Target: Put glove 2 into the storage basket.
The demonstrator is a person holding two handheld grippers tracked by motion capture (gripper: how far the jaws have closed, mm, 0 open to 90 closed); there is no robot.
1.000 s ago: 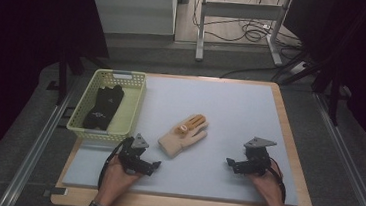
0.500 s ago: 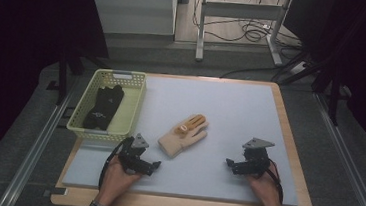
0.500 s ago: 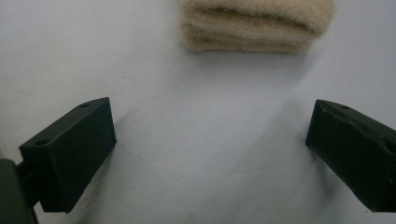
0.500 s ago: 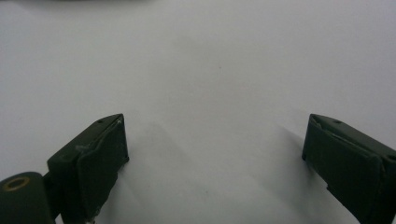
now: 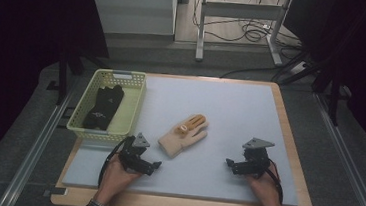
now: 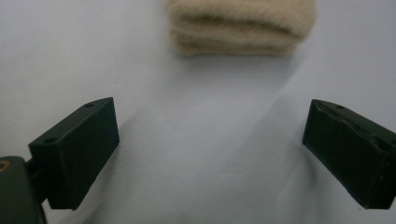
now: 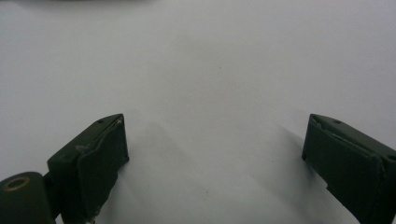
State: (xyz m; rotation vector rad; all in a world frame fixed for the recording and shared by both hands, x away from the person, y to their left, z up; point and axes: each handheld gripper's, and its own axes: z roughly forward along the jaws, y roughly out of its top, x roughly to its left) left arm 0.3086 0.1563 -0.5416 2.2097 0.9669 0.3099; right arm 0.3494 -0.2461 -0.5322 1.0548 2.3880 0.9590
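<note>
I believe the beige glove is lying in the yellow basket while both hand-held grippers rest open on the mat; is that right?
Not quite: the high view shows the beige glove on the mat, beside the yellow basket, which holds a black glove. Both the left hand-held gripper and the right hand-held gripper do rest open on the mat.

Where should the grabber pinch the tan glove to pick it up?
Probably at the cuff. The tan glove lies flat with its cuff end toward the left hand-held gripper, whose jaws are open and already face that edge. Come in low from the near-left side and pinch the thick folded cuff.
</note>
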